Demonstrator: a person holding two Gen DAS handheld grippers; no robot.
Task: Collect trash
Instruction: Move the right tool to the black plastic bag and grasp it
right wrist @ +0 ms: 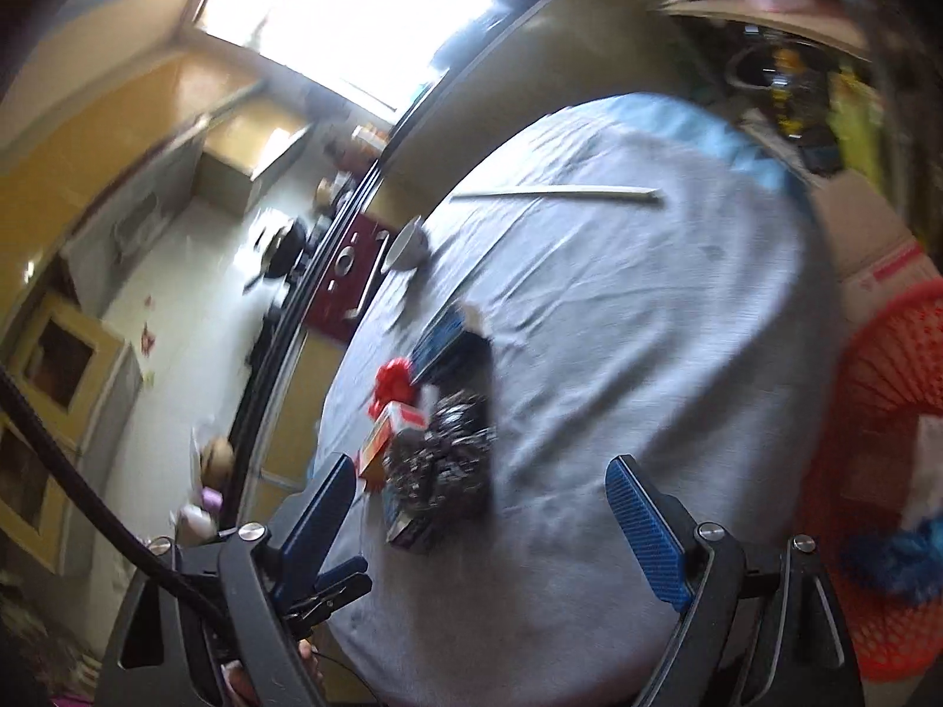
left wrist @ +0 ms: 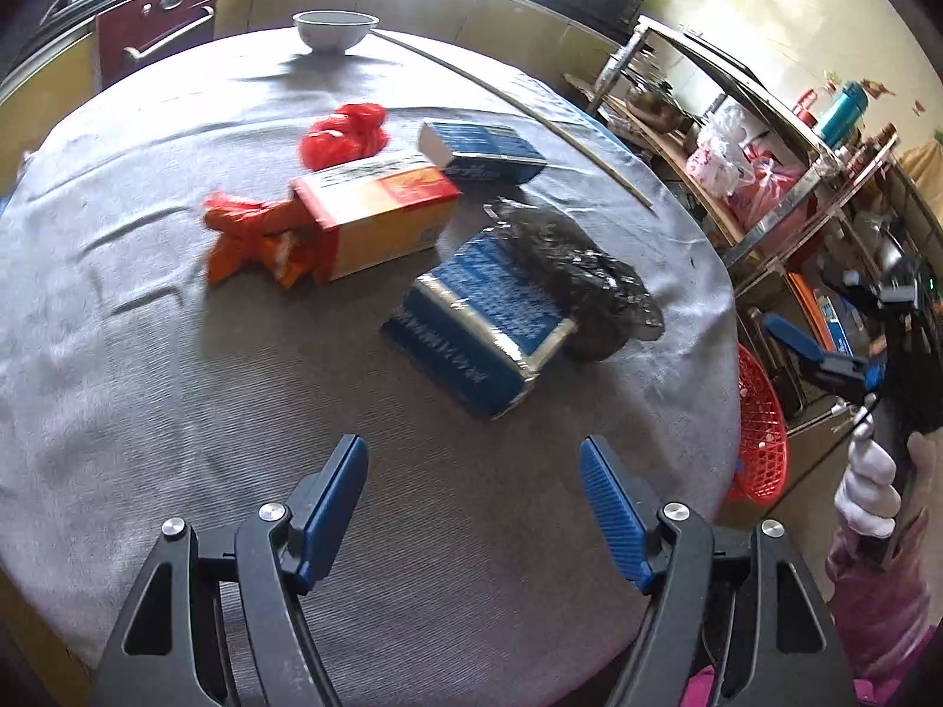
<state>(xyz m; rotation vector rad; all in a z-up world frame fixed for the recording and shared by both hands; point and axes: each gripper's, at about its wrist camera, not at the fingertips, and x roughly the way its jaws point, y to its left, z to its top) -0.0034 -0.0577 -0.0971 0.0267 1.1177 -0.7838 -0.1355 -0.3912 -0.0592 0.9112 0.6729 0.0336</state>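
left gripper (left wrist: 474, 506): spread wide, nothing between the fingers, low over the near edge of the counter at 6 o'clock
right gripper (right wrist: 480, 524): spread wide, empty, over the counter edge; also seen from the left wrist at 3 o'clock, off the counter's right side, held by a white-gloved hand (left wrist: 869, 489)
counter (left wrist: 177, 412): round, grey cloth cover
blue box (left wrist: 483, 330): nearest trash, centre, tilted, touching the black bag at its 2 o'clock
black bag (left wrist: 583, 277): crumpled, shiny, partly under the blue box's far end
orange box (left wrist: 377, 212): lying on its side at 11 o'clock of the blue box, open end facing left
orange wrapper (left wrist: 253, 235): crumpled, at the open end of the orange box, touching it
red bag (left wrist: 345, 135): bunched, just behind the orange box
second blue box (left wrist: 480, 150): at 1 o'clock of the orange box, touching its far corner
bowl (left wrist: 334, 29): white, far edge, 12 o'clock, well apart from the trash
stick (left wrist: 518, 112): long, thin, along the far right edge
red basket (left wrist: 760, 424): mesh, below the counter edge at 3 o'clock; blue and white items inside, too blurred to tell
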